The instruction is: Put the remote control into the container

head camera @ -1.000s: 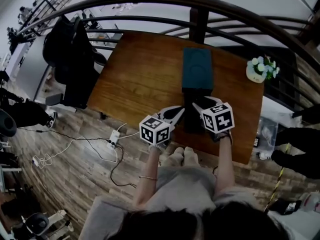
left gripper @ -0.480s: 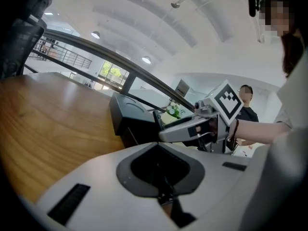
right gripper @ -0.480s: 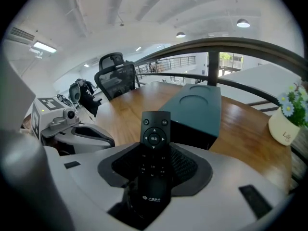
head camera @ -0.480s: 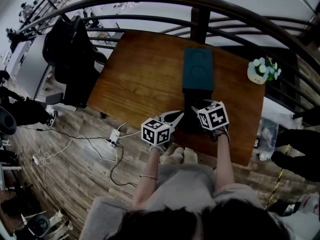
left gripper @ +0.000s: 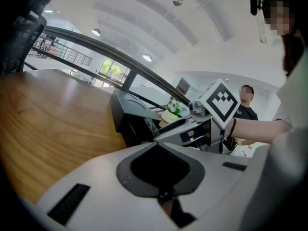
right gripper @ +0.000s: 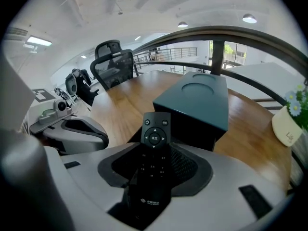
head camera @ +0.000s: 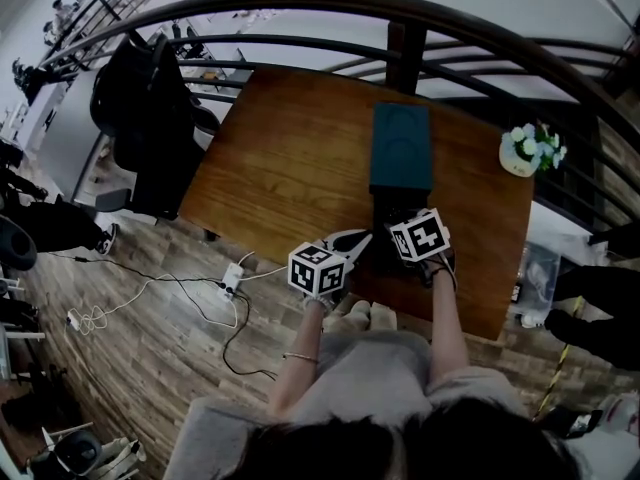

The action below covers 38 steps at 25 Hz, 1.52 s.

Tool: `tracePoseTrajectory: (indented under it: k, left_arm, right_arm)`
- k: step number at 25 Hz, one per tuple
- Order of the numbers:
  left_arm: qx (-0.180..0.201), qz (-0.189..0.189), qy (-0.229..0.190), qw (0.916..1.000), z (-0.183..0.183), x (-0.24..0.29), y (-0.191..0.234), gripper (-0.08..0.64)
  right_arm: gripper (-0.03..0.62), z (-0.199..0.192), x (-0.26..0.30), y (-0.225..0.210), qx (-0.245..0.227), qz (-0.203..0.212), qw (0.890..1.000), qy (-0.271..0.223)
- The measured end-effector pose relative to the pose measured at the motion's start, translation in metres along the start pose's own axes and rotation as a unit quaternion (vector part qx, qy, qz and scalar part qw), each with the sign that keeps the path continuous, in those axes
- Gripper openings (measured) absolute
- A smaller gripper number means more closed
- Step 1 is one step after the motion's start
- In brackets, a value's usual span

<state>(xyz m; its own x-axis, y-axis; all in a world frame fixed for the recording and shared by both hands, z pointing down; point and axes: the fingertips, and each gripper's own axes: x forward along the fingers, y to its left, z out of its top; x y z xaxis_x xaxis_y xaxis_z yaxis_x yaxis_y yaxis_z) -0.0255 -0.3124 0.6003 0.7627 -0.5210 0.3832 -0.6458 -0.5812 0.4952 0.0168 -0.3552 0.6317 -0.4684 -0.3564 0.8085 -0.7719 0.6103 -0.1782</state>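
Remote control (right gripper: 153, 150), black, sits clamped between the jaws of the right gripper (head camera: 397, 220), its button end pointing toward the container (head camera: 402, 146). That gripper is over the bench (head camera: 290, 158) close to its near edge, just in front of the container and raised off the wood. The container is a dark teal box with a round recess in its top, standing toward the far edge of the bench. The left gripper (head camera: 358, 240) is beside the right one at the near edge, its jaws drawn together with nothing between them. A small pot of flowers (head camera: 528, 150) stands by the bench's right edge.
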Motion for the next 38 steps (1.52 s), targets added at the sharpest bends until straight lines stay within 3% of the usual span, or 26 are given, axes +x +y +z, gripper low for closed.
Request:
tracePoseTrajectory:
  k: [11, 17, 38]
  left_arm:
    - [-0.006, -0.001, 0.005, 1.0, -0.003, 0.002, -0.002, 0.004]
    - [-0.007, 0.002, 0.005, 1.0, -0.002, 0.001, 0.002, 0.003]
    - [-0.003, 0.006, -0.002, 1.0, -0.001, -0.006, 0.0, 0.005]
  right_arm:
    - [0.199, -0.014, 0.012, -0.008, -0.01, -0.034, 0.997, 0.063]
    - [0.199, -0.029, 0.017, -0.014, -0.025, -0.07, 0.99, 0.121]
    - [0.201, -0.034, 0.031, -0.005, -0.068, -0.086, 0.984, 0.137]
